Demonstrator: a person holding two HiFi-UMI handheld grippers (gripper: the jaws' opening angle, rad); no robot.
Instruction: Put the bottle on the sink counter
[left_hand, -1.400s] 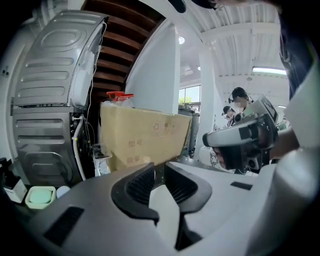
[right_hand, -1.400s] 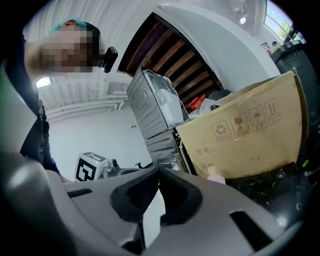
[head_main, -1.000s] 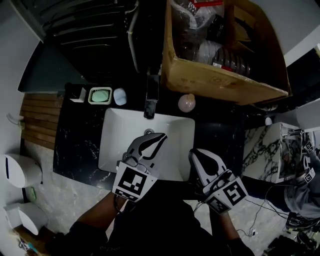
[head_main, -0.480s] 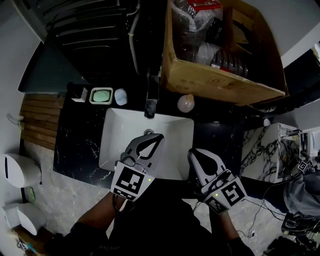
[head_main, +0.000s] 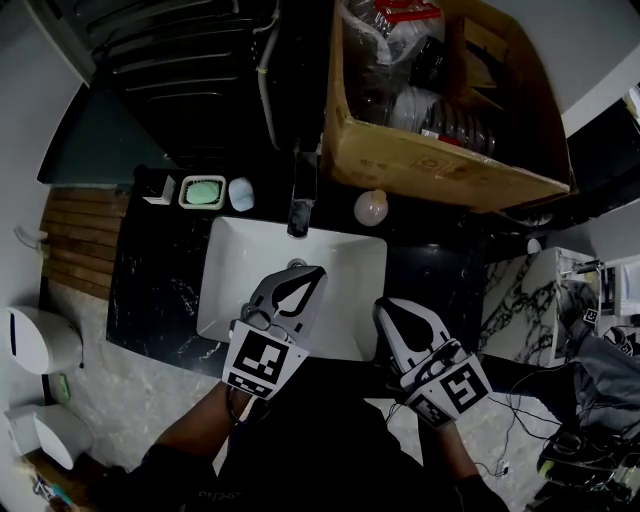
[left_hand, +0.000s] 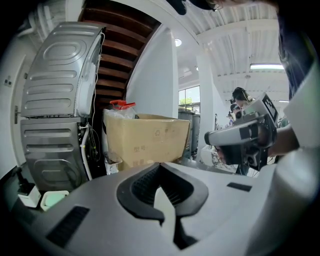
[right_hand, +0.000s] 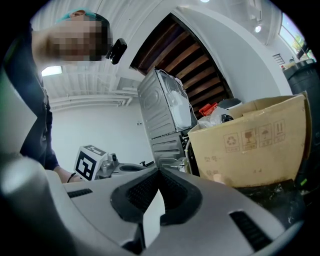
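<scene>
My left gripper (head_main: 318, 270) hangs shut and empty over the white sink basin (head_main: 235, 300). My right gripper (head_main: 383, 305) is shut and empty too, just off the basin's right rim above the black marble counter (head_main: 160, 280). In the left gripper view the jaws (left_hand: 160, 165) meet with nothing between them; in the right gripper view the jaws (right_hand: 159, 171) stand the same way. A small pale pink rounded bottle-like thing (head_main: 371, 207) stands on the counter behind the basin, in front of the cardboard box (right_hand: 218, 177). Clear plastic containers (head_main: 440, 115) lie inside the box.
An open cardboard box (head_main: 430, 160) sits on the counter at the back right. The faucet (head_main: 302, 195) rises behind the basin. A green soap dish (head_main: 200, 191) and a white piece (head_main: 240, 192) lie back left. A grey washing machine (left_hand: 60, 115) stands behind. A marble-patterned unit (head_main: 525, 300) is at right.
Both grippers have stayed in place, shut and empty. Only the clutter and a person's figure at the right edge have shifted.
</scene>
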